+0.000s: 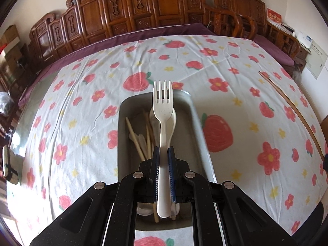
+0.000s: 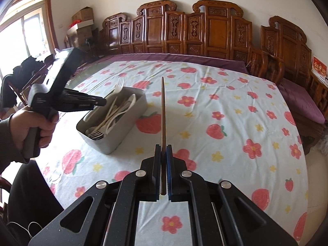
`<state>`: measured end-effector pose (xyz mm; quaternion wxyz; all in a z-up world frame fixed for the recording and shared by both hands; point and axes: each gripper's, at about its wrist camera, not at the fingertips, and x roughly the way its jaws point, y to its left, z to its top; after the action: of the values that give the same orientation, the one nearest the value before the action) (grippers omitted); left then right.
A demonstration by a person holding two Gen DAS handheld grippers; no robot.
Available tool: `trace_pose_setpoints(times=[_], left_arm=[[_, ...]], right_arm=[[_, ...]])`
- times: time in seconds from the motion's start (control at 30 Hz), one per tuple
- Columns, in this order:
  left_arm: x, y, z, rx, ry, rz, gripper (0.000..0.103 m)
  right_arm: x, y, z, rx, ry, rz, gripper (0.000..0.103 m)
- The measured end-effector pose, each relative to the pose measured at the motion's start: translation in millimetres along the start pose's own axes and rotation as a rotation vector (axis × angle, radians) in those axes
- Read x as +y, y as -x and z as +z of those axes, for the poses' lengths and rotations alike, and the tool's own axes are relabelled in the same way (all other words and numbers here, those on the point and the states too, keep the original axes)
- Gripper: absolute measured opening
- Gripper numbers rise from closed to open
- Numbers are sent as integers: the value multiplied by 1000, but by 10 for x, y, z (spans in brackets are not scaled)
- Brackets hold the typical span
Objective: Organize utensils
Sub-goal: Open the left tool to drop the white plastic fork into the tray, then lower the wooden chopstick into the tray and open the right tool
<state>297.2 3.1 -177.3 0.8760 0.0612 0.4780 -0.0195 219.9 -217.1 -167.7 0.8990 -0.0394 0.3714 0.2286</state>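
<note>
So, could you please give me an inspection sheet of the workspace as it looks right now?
Surface: table under a floral cloth, wrinkled, strawberries and flowers printed.
Job's things: grey bin holding pale chopsticks, spoons and forks; white fork held above the bin; brown chopstick held over the cloth, away from the bin.
Clutter: nothing seen on the cloth.
Grippers: left gripper shut on the fork's handle; right gripper shut on the chopstick.
Cables: thin white cable by the person's lap.
Surroundings: carved wooden bench with purple cushion, cardboard boxes, window at the left.
</note>
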Motion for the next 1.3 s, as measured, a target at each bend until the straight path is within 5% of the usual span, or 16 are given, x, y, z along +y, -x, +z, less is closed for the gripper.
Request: trace_pose_setpoints(times=[0.13,0.23,0.73,1.3], left_arm=[[110,-28,-10,-3,22,2,9],[173,-24,-31,-8,28,11,23],[580,594,-518,-126,4,-11,24],[931,855,-916,-195,69,-56,24]], right_arm=[[154,-102,29,7,-7,18,6],[314,-185,60,11,1,32,6],[876,-581,345,43,28,56,6],[1214,-1223,538,152,46,23,6]])
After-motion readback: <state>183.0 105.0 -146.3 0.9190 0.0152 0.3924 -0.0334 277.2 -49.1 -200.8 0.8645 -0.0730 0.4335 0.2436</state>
